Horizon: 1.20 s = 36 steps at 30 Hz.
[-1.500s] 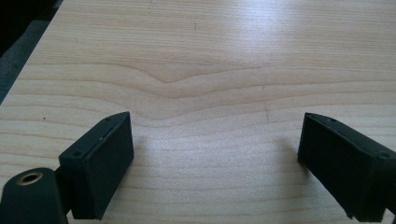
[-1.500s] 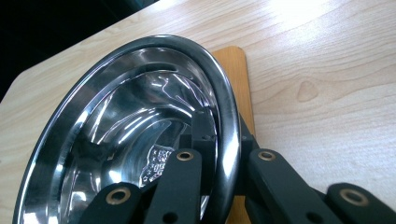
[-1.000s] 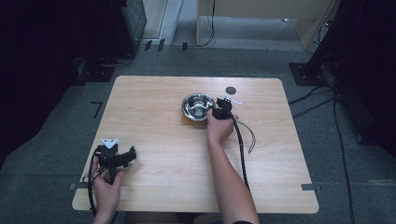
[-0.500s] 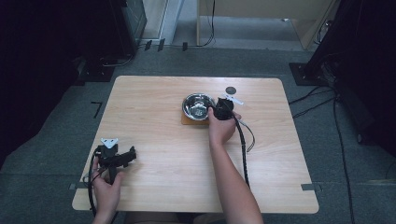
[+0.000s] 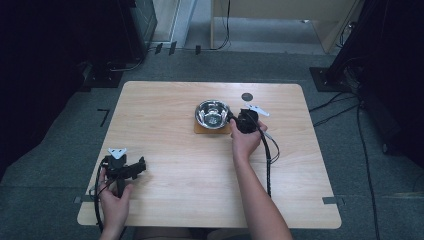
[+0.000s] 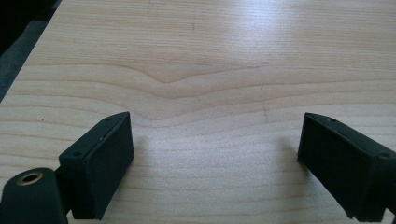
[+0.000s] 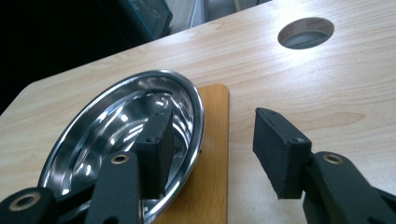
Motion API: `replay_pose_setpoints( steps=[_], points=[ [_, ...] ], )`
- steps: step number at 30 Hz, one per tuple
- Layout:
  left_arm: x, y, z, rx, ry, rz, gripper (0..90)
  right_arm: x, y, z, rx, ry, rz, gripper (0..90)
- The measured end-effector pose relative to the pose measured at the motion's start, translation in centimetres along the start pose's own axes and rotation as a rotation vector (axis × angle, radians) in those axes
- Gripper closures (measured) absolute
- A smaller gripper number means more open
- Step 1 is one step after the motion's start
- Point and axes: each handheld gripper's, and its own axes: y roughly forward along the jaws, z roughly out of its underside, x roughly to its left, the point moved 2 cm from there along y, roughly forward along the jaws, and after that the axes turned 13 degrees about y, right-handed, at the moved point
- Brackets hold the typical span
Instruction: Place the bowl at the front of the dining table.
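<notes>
A shiny steel bowl [image 5: 212, 113] sits on a small brown wooden mat [image 5: 200, 131] at the table's middle back. My right gripper [image 5: 233, 120] is at the bowl's right side, pointing left at it. In the right gripper view its jaws [image 7: 212, 119] have just been opening. One jaw hangs over the bowl [image 7: 116, 135], the other over the tabletop beside the mat [image 7: 212, 158]. The bowl's rim passes between them untouched. My left gripper [image 5: 141, 167] rests near the front left and stands wide open [image 6: 215, 126] over bare wood.
A round cable hole [image 5: 246, 96] is cut in the table behind the right gripper, also visible in the right gripper view [image 7: 306, 32]. The right gripper's black cable [image 5: 267, 160] trails toward the front. Dark equipment and cables surround the table on the floor.
The right gripper's jaws have opened off the bowl's rim, and the hand has drawn slightly right, away from the bowl. The left hand and the bowl have stayed put.
</notes>
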Motion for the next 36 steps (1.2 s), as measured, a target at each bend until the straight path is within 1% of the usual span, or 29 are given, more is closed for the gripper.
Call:
replay_pose_setpoints(
  steps=[2, 6, 7, 9, 11, 12, 13, 15, 20, 22, 26, 28, 30, 31, 32, 33, 36],
  points=[
    [0.0, 0.0, 0.0, 0.001, 0.001, 0.001, 10.3, -0.1, -0.5, 0.1, 0.010, -0.009, 0.004, 45.4],
    [0.0, 0.0, 0.0, 0.001, 0.002, 0.002, 10.3, -0.3, -1.3, 0.2, 0.005, -0.036, 0.011, 38.1],
    [0.0, 0.0, 0.0, 0.001, 0.002, 0.002, 10.3, -0.3, -1.3, 0.2, 0.005, -0.036, 0.011, 38.1],
    [0.0, 0.0, 0.0, 0.001, 0.002, 0.002, 10.2, -0.5, -1.9, 0.4, -0.008, -0.032, 0.006, 32.8],
    [0.0, 0.0, 0.0, 0.000, 0.001, 0.002, 10.3, -0.8, -2.3, 0.6, 0.007, -0.064, -0.006, 26.3],
    [0.0, 0.0, 0.0, 0.001, 0.002, 0.002, 10.2, -0.9, -2.5, 0.7, 0.004, -0.068, -0.010, 26.5],
    [0.0, 0.0, 0.0, 0.001, 0.002, 0.002, 10.2, -1.0, -2.6, 0.8, 0.003, -0.070, -0.004, 26.4],
    [0.0, 0.0, 0.0, 0.001, 0.003, 0.001, 10.3, -1.3, -2.9, 1.0, 0.005, -0.060, 0.008, 26.4],
    [0.0, 0.0, 0.0, 0.001, 0.003, 0.002, 10.3, -1.8, -3.5, 1.2, -0.003, -0.066, 0.010, 26.8],
    [0.0, 0.0, 0.0, 0.001, 0.003, 0.002, 10.2, -2.1, -3.9, 1.5, 0.014, -0.090, -0.009, 26.3],
    [0.0, 0.0, 0.0, 0.001, 0.002, 0.001, 10.2, -2.3, -4.5, 1.8, 0.016, -0.148, -0.015, 24.3],
    [0.0, 0.0, 0.0, 0.001, 0.002, 0.001, 10.3, -2.4, -4.9, 1.9, 0.008, -0.163, -0.004, 23.9],
    [0.0, 0.0, 0.0, 0.000, 0.002, 0.001, 10.3, -2.4, -5.1, 1.9, 0.007, -0.165, -0.004, 23.5],
    [0.0, 0.0, 0.0, 0.000, 0.002, 0.002, 10.3, -2.5, -5.5, 1.9, 0.005, -0.178, 0.000, 22.7],
    [0.0, 0.0, 0.0, 0.000, 0.001, 0.001, 10.3, -2.5, -5.5, 1.9, 0.005, -0.178, 0.000, 22.7],
    [0.0, 0.0, 0.0, 0.000, 0.002, 0.001, 10.3, -2.6, -5.9, 1.9, 0.004, -0.191, 0.001, 22.1],
    [0.0, 0.0, 0.0, 0.000, 0.002, 0.002, 10.2, -3.0, -6.4, 2.0, 0.003, -0.201, 0.006, 21.4]
  ],
)
